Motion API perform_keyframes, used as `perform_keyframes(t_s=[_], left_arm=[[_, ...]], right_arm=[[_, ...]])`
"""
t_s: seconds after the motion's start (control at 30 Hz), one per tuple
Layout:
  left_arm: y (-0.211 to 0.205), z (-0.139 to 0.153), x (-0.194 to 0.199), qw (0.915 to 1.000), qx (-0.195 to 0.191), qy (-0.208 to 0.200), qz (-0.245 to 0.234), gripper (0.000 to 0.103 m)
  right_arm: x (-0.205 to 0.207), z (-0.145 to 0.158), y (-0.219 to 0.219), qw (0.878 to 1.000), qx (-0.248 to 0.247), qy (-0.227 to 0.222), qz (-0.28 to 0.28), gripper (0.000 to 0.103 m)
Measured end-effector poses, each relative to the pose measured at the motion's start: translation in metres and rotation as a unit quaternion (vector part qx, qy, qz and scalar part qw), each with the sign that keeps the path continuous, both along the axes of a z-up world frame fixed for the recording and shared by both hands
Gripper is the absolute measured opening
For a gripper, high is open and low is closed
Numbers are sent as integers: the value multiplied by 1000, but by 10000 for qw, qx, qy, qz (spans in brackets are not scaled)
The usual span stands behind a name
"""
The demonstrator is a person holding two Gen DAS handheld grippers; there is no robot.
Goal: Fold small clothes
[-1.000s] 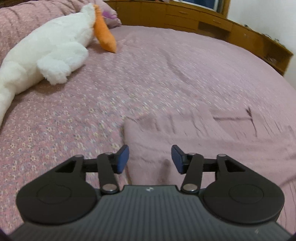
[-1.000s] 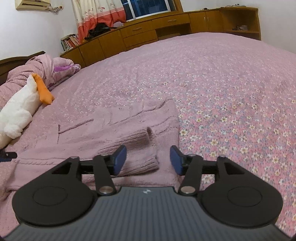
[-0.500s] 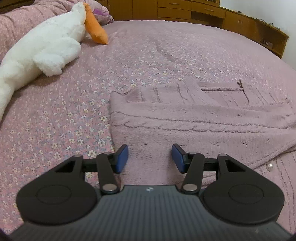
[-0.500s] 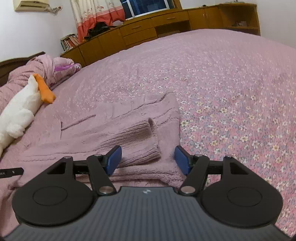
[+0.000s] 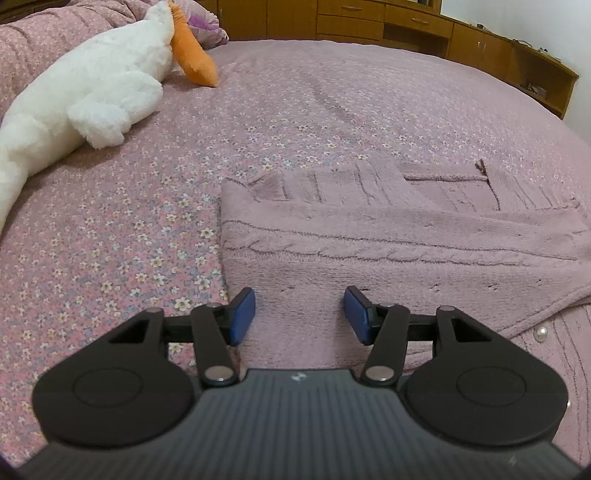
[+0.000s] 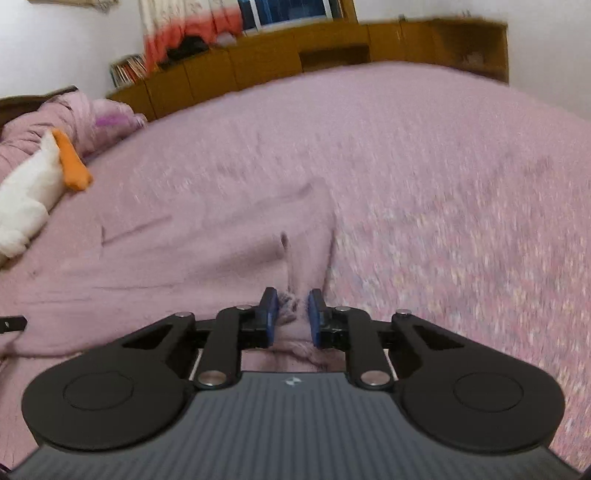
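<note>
Left wrist view. The left gripper (image 5: pixel 299 314) hangs over the near left corner of the mauve knitted cardigan (image 5: pixel 388 236), jaws set at a moderate width with nothing between the blue pads (image 5: pixel 242 315); the pads do not press on the knit. The cardigan lies flat on the floral bedspread (image 5: pixel 129 229), partly folded, with a cable-knit band running across it and a pearl button (image 5: pixel 542 334) near the right edge of the view. A white plush toy (image 5: pixel 85 92) with an orange beak (image 5: pixel 192 61) lies well apart on the left side of the bed. A wooden cabinet run (image 5: pixel 406 26) lines the far side of the room.

Right wrist view (the whole frame is motion-blurred). The right gripper (image 6: pixel 291 317) has just been closing: its jaws stand narrow, and a bunched fold of the cardigan (image 6: pixel 184 266) sits between the pads (image 6: pixel 269 314), gathered up and pinched. The garment spreads left from this point across the bedspread (image 6: pixel 443 184). The plush toy (image 6: pixel 26 195) shows at the left edge. Wooden cabinets (image 6: pixel 332 48), a curtain (image 6: pixel 184 26) and a window (image 6: pixel 288 11) stand behind the bed.
</note>
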State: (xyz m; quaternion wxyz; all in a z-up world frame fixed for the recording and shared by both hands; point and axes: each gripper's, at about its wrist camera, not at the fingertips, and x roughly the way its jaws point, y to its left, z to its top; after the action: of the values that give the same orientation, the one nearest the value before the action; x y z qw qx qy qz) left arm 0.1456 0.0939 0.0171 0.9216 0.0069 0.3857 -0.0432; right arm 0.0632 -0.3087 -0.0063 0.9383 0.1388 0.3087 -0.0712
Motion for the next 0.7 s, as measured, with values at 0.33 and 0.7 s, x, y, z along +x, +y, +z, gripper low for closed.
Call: perform_keyframes(t_s=[0.33,0.7], left_arm=[[-2,0,0,10000,92,13,1,56],[1,23,-42,9998,149,-129,44,56]], right_arm=[[6,10,10,9975,150,-645,239,66],[-20,13,-7,9975,565,-389,-190,70]])
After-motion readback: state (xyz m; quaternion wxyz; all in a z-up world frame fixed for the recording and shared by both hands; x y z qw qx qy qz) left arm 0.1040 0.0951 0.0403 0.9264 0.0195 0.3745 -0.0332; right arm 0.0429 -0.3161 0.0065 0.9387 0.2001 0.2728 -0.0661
